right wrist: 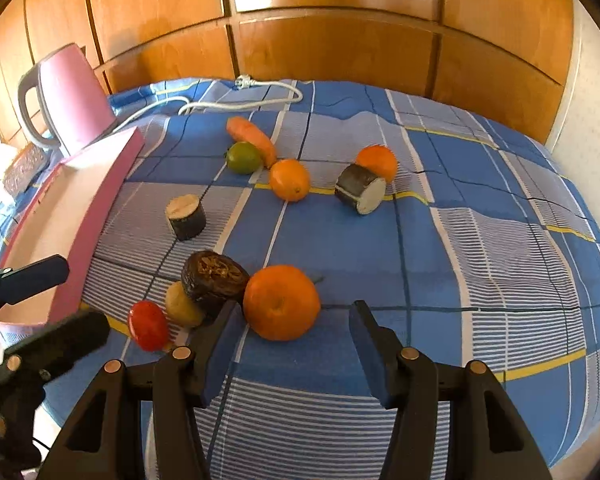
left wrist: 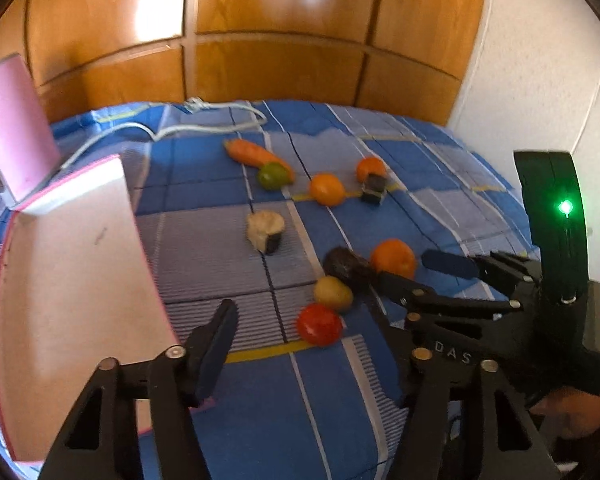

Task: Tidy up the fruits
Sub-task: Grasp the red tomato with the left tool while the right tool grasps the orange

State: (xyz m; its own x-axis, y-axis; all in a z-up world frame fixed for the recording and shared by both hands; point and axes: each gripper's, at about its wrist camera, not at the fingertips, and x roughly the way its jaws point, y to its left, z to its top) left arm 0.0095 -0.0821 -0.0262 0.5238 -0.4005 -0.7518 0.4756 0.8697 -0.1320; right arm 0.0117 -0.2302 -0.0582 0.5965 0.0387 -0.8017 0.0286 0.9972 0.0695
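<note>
Closing in on the near fruit cluster, nothing gripped yet.

Left wrist view: left gripper (left wrist: 312, 356) apart and empty, red fruit (left wrist: 319, 324) at 12 o'clock between the jaws. Right wrist view: right gripper (right wrist: 292, 354) apart, big orange (right wrist: 281, 302) at 12 o'clock, untouched; next, likely advancing and clamping.

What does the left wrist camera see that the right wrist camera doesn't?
Only the left wrist view: the green light on the right gripper, and a hand holding it.

Only the right wrist view: the flat white end of the dark cylinder, and the pink kettle's grey handle.

Both: the blue checked bedsheet, big orange, red tomato, carrot, green lime, pink tray.
</note>
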